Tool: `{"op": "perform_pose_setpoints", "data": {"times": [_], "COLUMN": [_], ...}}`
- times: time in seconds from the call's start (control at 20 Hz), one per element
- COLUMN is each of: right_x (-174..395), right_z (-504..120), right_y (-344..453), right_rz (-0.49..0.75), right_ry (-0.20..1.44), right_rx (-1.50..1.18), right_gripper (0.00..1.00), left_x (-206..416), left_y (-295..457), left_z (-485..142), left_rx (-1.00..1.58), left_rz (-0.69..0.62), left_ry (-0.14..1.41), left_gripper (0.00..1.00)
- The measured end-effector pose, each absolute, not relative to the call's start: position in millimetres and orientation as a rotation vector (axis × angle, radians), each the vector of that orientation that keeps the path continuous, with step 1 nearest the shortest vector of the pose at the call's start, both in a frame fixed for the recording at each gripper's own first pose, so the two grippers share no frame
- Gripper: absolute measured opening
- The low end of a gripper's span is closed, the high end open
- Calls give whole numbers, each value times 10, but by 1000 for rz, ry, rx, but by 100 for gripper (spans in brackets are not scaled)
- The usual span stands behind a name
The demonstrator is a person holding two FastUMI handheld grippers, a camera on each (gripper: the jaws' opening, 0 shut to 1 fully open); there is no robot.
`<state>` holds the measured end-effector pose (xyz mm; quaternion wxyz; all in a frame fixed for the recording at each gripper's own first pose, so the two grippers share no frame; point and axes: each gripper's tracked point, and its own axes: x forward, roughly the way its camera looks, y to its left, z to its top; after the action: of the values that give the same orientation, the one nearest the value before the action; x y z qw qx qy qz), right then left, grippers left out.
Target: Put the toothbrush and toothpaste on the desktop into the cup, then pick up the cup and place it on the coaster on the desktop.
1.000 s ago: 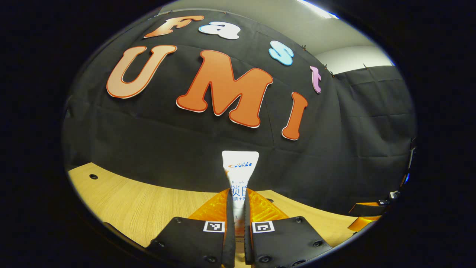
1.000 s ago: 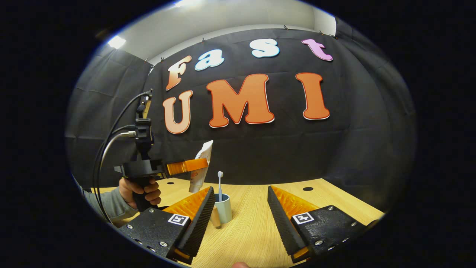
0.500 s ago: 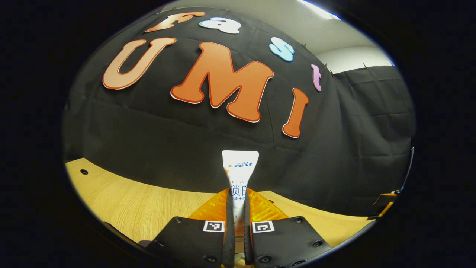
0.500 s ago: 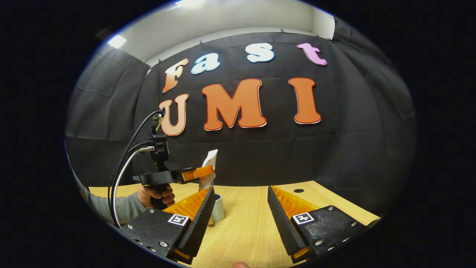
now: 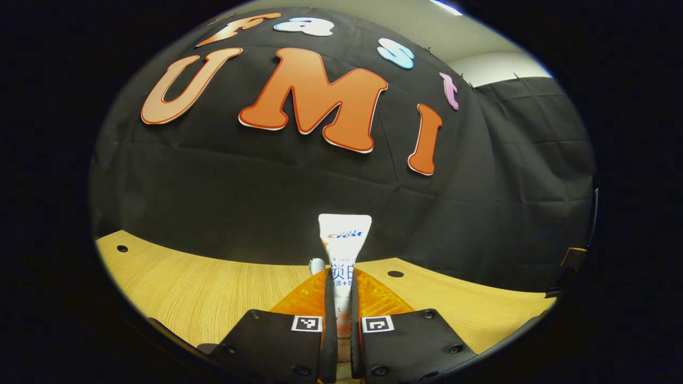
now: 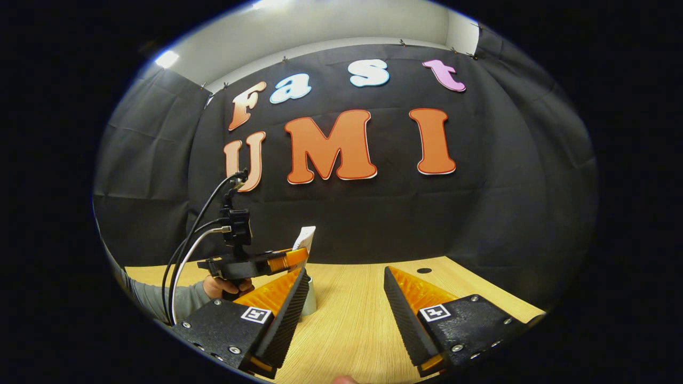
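In the left gripper view my left gripper (image 5: 341, 298) is shut on a white toothpaste tube (image 5: 344, 240), which stands upright with its flat crimped end on top. A toothbrush head (image 5: 317, 263) peeks up just left of the tube. In the right gripper view my right gripper (image 6: 346, 298) stands open over the wooden table (image 6: 352, 330), nothing between its fingers. The left gripper (image 6: 288, 258) with the toothpaste tube (image 6: 304, 239) hangs over the pale cup (image 6: 309, 301), whose edge shows beside my right gripper's left finger. Whether the tube's lower end is inside the cup is hidden.
A hand and grey sleeve (image 6: 187, 294) hold the left gripper, with cables (image 6: 184, 256) looping above it. Small round holes (image 6: 424, 270) dot the table near the black cloth wall. The table spreads wide to the left in the left gripper view (image 5: 187, 288).
The left gripper has come down and to the right with the tube, over the cup. The toothbrush head has come into the left gripper view. My right gripper stays open.
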<state>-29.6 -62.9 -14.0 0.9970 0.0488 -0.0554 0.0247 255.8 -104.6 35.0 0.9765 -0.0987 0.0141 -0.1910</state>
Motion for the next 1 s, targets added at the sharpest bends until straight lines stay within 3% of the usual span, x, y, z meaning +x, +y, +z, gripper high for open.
{"op": "perform_pose_setpoints", "data": {"times": [0.3, 0.45, 0.55, 0.7, 0.9, 0.95, 1.0], "right_x": [-250, -208, -194, -156, -86, -55, -27], "right_z": [-233, -255, -265, -293, -307, -310, -308], "right_y": [-596, -553, -519, -472, -411, -382, -346], "right_rz": [57, 66, 71, 78, 85, 89, 97], "right_ry": [-80, -67, -61, -43, -11, -1, 10], "right_rx": [93, 92, 88, 75, 58, 57, 57], "right_gripper": [86, 86, 86, 86, 86, 86, 86], "left_x": [2421, 2328, 2288, 2212, 2106, 2064, 2020], "left_y": [-1025, -989, -971, -827, -661, -609, -561], "left_z": [275, 183, 153, 166, 422, 472, 522], "left_rx": [-179, -118, -97, -49, -31, -28, -30], "left_rz": [-408, -406, -403, -368, -349, -343, -338], "left_ry": [61, 98, 118, 127, 82, 82, 80], "left_gripper": [21, 34, 36, 54, 55, 68, 73]}}
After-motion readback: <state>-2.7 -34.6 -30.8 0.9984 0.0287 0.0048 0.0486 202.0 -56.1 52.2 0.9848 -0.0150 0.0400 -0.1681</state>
